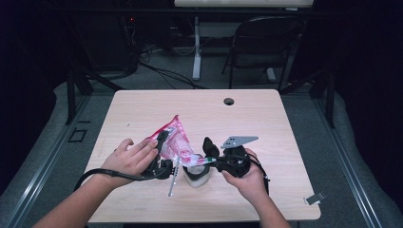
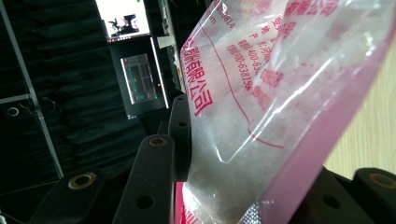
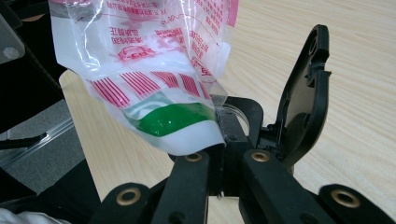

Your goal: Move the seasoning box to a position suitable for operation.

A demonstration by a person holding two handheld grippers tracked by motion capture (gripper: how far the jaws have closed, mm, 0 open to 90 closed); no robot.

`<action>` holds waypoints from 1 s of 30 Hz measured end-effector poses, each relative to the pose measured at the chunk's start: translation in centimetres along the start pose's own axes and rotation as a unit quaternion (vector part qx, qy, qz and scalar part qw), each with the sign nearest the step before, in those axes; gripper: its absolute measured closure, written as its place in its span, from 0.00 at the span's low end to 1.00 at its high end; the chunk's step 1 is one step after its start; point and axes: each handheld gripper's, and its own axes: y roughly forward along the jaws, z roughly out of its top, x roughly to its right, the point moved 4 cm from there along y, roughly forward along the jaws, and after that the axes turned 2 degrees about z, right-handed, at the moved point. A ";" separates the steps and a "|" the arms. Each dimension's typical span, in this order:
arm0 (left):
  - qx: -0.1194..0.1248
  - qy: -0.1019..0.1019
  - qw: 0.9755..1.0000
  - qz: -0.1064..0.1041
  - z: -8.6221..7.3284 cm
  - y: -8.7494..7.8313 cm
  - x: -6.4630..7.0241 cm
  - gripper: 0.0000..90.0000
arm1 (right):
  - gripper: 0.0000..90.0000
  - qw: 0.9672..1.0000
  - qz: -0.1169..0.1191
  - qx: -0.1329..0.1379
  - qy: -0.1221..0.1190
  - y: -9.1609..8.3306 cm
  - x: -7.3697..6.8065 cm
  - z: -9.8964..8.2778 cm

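I have the bag (image 1: 175,138), a clear pouch with pink print, held up off the bench (image 1: 266,123) between both tools, near the middle of the front half. My left gripper (image 1: 161,149) is clamped on the bag's side; in the left gripper view the film (image 2: 280,93) sits pressed between the black jaws. My right gripper (image 1: 211,159) is closed on the bag's lower end, where a green patch (image 3: 170,119) shows through. Just below the bag, a white cup (image 1: 196,175) stands on the bench, with a thin stick (image 1: 173,178) beside it. A small clip (image 1: 314,198) lies near the front right corner.
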 end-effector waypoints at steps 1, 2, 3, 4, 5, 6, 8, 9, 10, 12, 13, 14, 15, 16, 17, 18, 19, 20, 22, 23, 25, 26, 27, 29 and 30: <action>0.000 0.000 1.000 0.001 0.0 0.0 0.0 0.80 | 1.00 1.000 0.000 0.000 0.000 0.0 0.0 0.0; 0.000 0.000 1.000 0.001 0.0 0.0 0.0 0.80 | 1.00 1.000 0.000 0.000 0.000 0.0 0.0 0.0; 0.000 0.003 1.000 0.001 0.0 0.0 0.0 0.80 | 1.00 1.000 0.000 0.000 0.000 0.0 0.0 0.0; 0.000 0.003 1.000 0.001 0.0 0.0 -0.1 0.80 | 1.00 1.000 0.000 0.001 0.000 0.0 0.0 0.0; 0.001 0.004 1.000 0.002 0.0 0.0 -0.1 0.80 | 1.00 1.000 0.000 0.000 0.000 0.0 0.0 0.0; 0.000 0.004 1.000 0.001 0.0 0.0 -0.1 0.80 | 1.00 1.000 0.000 0.000 0.000 0.0 0.0 0.0; 0.001 0.003 1.000 0.001 0.0 0.0 -0.1 0.80 | 1.00 1.000 0.001 0.000 0.000 0.0 0.0 0.0; 0.001 0.003 1.000 0.002 0.1 0.0 -0.1 0.80 | 1.00 1.000 0.000 0.000 0.001 0.0 0.0 0.0; 0.001 0.004 1.000 0.001 0.1 0.0 -0.2 0.80 | 1.00 1.000 0.000 0.001 0.001 0.0 0.0 0.0; 0.001 0.006 1.000 0.003 0.1 0.0 -0.2 0.80 | 1.00 1.000 0.000 0.000 0.001 0.0 0.0 0.0; 0.002 0.007 1.000 0.006 0.2 0.0 -0.3 0.80 | 1.00 1.000 0.000 0.000 0.002 0.0 0.1 0.0; 0.002 0.008 1.000 0.007 0.2 0.0 -0.3 0.80 | 1.00 1.000 0.000 -0.001 0.002 0.0 0.1 0.0; 0.002 0.009 1.000 0.008 0.2 0.0 -0.3 0.80 | 1.00 1.000 0.000 -0.001 0.002 0.0 0.1 0.0; 0.002 0.009 1.000 0.008 0.2 0.0 -0.3 0.80 | 1.00 1.000 0.000 -0.001 0.003 0.0 0.1 0.0; 0.002 0.010 1.000 0.008 0.2 0.0 -0.3 0.80 | 1.00 1.000 0.000 -0.001 0.003 0.0 0.1 0.0; 0.002 0.012 1.000 0.007 0.2 0.0 -0.4 0.80 | 1.00 1.000 -0.001 -0.001 0.003 0.0 0.1 -0.1; 0.002 0.012 1.000 0.007 0.2 0.0 -0.4 0.80 | 1.00 1.000 -0.001 -0.001 0.003 0.0 0.1 -0.1; 0.002 0.013 1.000 0.007 0.3 0.0 -0.4 0.80 | 1.00 1.000 -0.001 -0.001 0.003 -0.1 0.1 -0.1; 0.002 0.014 1.000 0.007 0.3 0.0 -0.4 0.80 | 1.00 1.000 -0.001 -0.001 0.003 0.0 0.1 -0.1; 0.002 0.014 1.000 0.007 0.3 0.0 -0.4 0.80 | 1.00 1.000 -0.001 -0.002 0.003 0.0 0.2 -0.1; 0.001 0.011 1.000 0.003 0.3 0.0 -0.3 0.80 | 1.00 1.000 0.000 -0.001 0.004 0.0 0.2 -0.1; 0.001 0.013 1.000 0.003 0.3 0.0 -0.3 0.80 | 1.00 1.000 0.000 -0.001 0.003 0.0 0.2 -0.1; 0.001 0.012 1.000 0.003 0.3 0.0 -0.3 0.80 | 1.00 1.000 0.000 -0.002 0.004 0.0 0.2 -0.1; 0.001 0.012 1.000 0.003 0.3 0.0 -0.3 0.80 | 1.00 1.000 -0.001 -0.002 0.003 0.0 0.2 -0.1; 0.002 0.010 1.000 0.003 0.3 0.0 -0.3 0.80 | 1.00 1.000 -0.001 -0.002 0.003 0.0 0.2 -0.1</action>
